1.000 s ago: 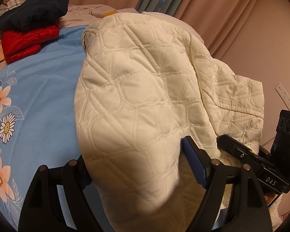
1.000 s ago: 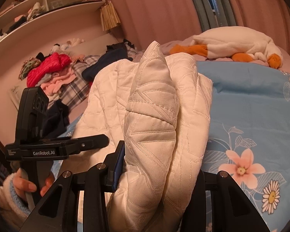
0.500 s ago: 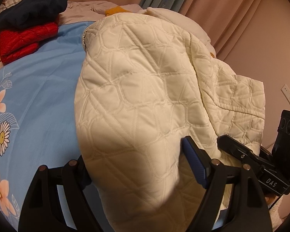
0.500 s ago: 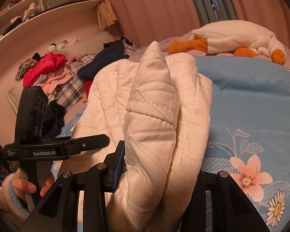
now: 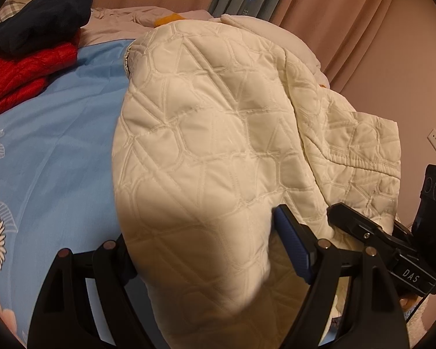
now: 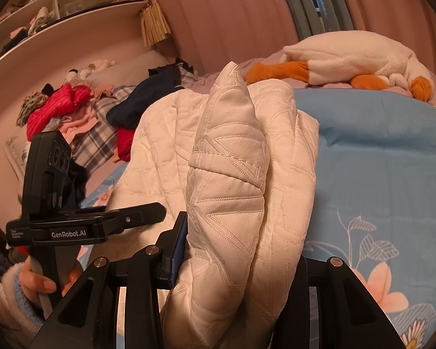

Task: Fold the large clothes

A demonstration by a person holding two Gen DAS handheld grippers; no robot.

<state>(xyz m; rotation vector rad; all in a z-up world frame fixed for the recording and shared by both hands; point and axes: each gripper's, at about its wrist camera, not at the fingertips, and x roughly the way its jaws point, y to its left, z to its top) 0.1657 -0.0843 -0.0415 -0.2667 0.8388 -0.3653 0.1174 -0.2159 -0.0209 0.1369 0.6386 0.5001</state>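
A cream quilted jacket (image 5: 218, 145) lies bunched over the blue flowered bed sheet (image 5: 66, 145), its near end raised. My left gripper (image 5: 203, 232) is shut on a thick fold of it; the blue pad of one finger (image 5: 293, 250) presses the fabric and the other finger is hidden behind it. In the right wrist view the jacket (image 6: 229, 180) stands up in a narrow bundle, and my right gripper (image 6: 241, 241) is shut on that bundle. A hand holds the left gripper (image 6: 81, 226) just to the left there. The right gripper (image 5: 392, 250) shows beside the left one.
Folded red (image 5: 29, 78) and navy (image 5: 40, 20) clothes sit at the bed's far left. A white goose plush (image 6: 354, 58) lies at the head of the bed. A heap of clothes (image 6: 72, 110) lies below a shelf, and curtains (image 5: 334, 14) hang behind.
Both views have slid a little across the bed: the sheet's flowers drifted toward the lower edge. The jacket sits the same in both grips.
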